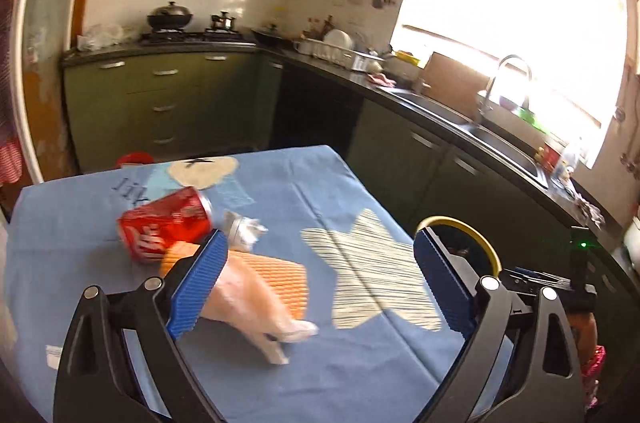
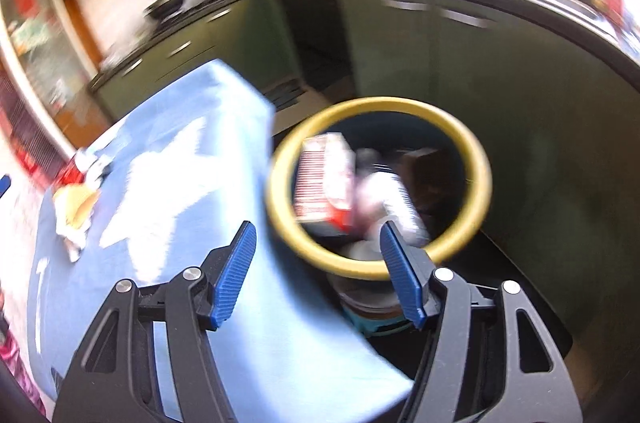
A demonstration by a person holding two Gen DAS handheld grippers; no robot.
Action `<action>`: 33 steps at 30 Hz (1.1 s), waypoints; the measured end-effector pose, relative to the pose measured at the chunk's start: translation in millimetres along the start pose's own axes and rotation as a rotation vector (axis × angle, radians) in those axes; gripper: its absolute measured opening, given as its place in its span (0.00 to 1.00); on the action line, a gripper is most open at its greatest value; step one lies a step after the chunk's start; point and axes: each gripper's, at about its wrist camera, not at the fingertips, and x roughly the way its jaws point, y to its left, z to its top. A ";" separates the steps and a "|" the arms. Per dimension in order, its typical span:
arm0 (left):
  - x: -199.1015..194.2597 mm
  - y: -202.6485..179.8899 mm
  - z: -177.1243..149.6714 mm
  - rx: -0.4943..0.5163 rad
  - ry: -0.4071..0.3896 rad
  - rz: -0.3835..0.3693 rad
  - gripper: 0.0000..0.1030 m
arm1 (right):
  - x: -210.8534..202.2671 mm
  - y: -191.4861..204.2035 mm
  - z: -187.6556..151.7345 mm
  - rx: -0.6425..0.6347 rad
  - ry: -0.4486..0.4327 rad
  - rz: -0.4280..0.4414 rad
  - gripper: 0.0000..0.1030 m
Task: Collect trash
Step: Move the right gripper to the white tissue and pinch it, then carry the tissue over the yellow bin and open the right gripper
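We are partway through the clean-up; some trash is in the bin and some is on the table.

In the right wrist view, the bin (image 2: 478,159) with the yellow ring sits in the middle of the frame, down beside the table (image 2: 224,207); inside it we see a red and white box (image 2: 324,179) and some pale wrappers (image 2: 384,191), though the picture is blurry and we cannot tell just what they are; so that part looks done.

Our right gripper (image 2: 316,271) is at the bottom of that frame, over the table edge and the bin; its blue pads stand apart and nothing is between them; it holds nothing.

In the left wrist view, our left gripper (image 1: 316,283) is at the bottom of the frame, spread very wide and holding nothing; it looks at the table with the blue cloth.

Left to pick up, all in the lower left of that frame: a red can (image 1: 166,223) lying on its side; a small crumpled silver bit (image 1: 244,231) touching the can; an orange striped packet (image 1: 280,277); and a pale pink plastic bag (image 1: 256,307) lying over the packet, just by the left pad.

We think four things or so remain; the bag looks like the nearest one to grab.
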 end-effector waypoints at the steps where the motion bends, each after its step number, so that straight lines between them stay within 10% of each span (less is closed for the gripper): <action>1: -5.0 14.7 -2.8 -0.005 -0.018 0.029 0.92 | 2.9 12.9 1.4 -0.027 0.008 0.019 0.60; 19: -38.6 127.0 -46.2 -0.126 -0.147 0.292 0.95 | 34.7 282.6 6.3 -0.635 0.095 0.407 0.54; 28: -34.1 125.3 -48.7 -0.136 -0.120 0.292 0.95 | 65.5 324.6 -3.5 -0.760 0.135 0.333 0.37; 33: -29.8 127.0 -51.5 -0.149 -0.103 0.284 0.95 | 70.3 327.8 -8.5 -0.783 0.143 0.319 0.11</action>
